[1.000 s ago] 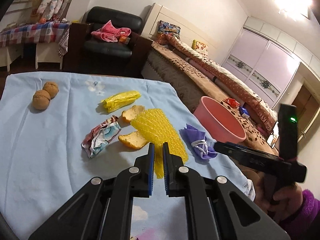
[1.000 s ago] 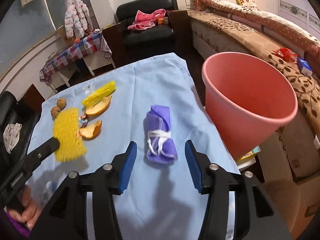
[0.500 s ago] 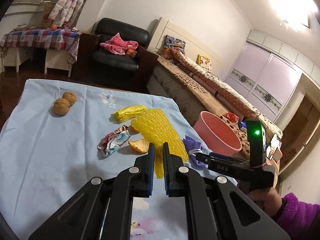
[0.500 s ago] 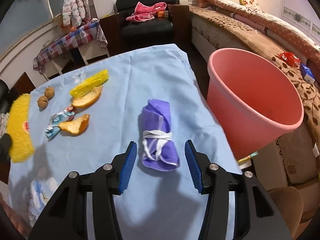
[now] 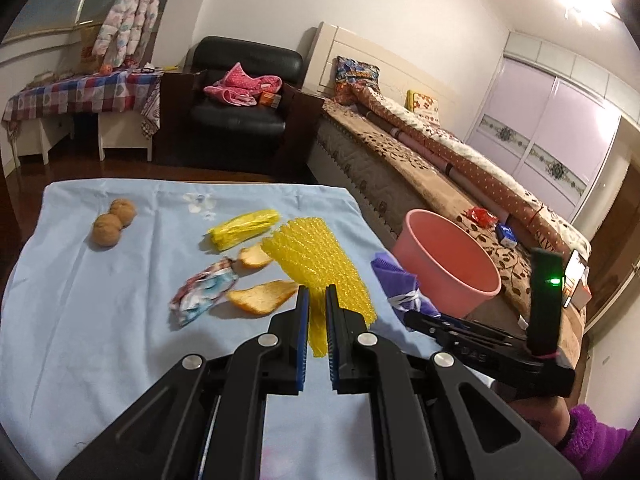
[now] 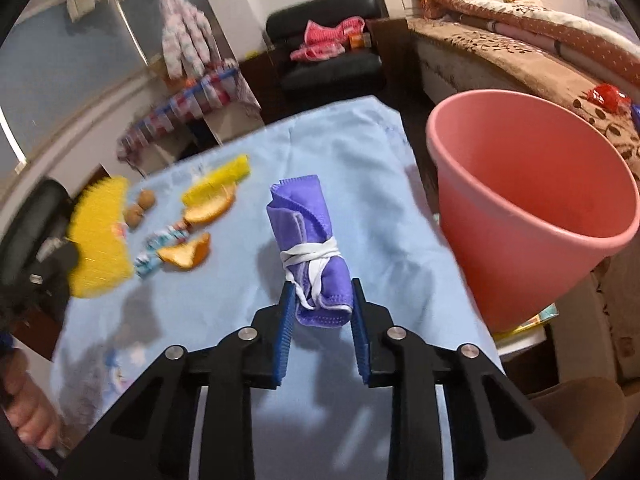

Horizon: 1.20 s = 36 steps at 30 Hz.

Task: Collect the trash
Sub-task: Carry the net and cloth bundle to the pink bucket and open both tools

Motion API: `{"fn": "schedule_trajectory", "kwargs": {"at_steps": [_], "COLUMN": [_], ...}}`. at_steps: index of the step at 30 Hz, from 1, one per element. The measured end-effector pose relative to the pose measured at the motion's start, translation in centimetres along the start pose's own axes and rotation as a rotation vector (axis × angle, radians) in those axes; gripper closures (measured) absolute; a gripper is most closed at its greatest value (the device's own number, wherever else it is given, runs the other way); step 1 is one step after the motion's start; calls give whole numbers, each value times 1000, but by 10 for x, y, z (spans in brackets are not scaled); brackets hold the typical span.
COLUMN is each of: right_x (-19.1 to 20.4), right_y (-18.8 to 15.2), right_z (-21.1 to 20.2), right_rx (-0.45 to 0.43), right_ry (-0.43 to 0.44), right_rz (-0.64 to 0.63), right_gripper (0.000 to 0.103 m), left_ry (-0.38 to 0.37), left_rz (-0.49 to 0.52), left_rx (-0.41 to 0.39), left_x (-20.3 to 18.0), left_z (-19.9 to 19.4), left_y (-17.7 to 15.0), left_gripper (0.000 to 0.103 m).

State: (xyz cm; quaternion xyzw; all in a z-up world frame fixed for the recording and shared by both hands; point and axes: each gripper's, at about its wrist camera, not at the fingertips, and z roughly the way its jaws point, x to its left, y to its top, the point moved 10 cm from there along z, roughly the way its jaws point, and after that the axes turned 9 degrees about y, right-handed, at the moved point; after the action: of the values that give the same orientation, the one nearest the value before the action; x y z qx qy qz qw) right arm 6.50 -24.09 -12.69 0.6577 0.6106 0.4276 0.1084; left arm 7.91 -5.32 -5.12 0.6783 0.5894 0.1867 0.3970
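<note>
The right claw (image 6: 318,304) is pinching the near end of the rolled purple cloth (image 6: 310,248) beside the pink bucket (image 6: 528,216). The left claw (image 5: 316,312) is squeezing the yellow bubble wrap (image 5: 316,264), holding it above the blue-covered surface (image 5: 100,312).

Rolled purple mask (image 6: 310,248) and yellow bubble wrap (image 5: 320,268) held beside pink bin (image 6: 528,216).

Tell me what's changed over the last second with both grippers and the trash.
The right gripper closed in on the purple rolled mask and now grips its near end. The left gripper kept its hold on the yellow bubble wrap, lifted. Pink bin, orange peels and walnuts stayed put.
</note>
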Motion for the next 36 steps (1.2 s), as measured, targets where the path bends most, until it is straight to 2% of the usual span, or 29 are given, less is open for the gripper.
{"fn": "schedule_trajectory", "kwargs": {"at_steps": [4, 10, 15, 21, 29, 35, 36], "right_x": [-17, -68, -116, -147, -165, -172, -173], "right_y": [15, 37, 43, 50, 49, 49, 49], "right_z": [-29, -67, -80, -78, -67, -63, -63], "right_rx": [-76, -154, -164, -160, -141, -140, -141], "right_ry": [-6, -119, -172, -198, -203, -199, -199], "right_rz": [14, 43, 97, 125, 156, 167, 170], "right_gripper": [76, 76, 76, 76, 76, 76, 76], "left_ry": [-12, -73, -119, -161, -143, -129, -129], "left_rz": [39, 122, 199, 261, 305, 313, 314], "left_rx": [6, 19, 42, 62, 133, 145, 143], "left_x": [-31, -96, -151, -205, -231, -233, -233], "left_z": [12, 36, 63, 96, 141, 153, 154], "left_y": [9, 23, 29, 33, 18, 11, 11], "left_gripper": [96, 96, 96, 96, 95, 95, 91]}}
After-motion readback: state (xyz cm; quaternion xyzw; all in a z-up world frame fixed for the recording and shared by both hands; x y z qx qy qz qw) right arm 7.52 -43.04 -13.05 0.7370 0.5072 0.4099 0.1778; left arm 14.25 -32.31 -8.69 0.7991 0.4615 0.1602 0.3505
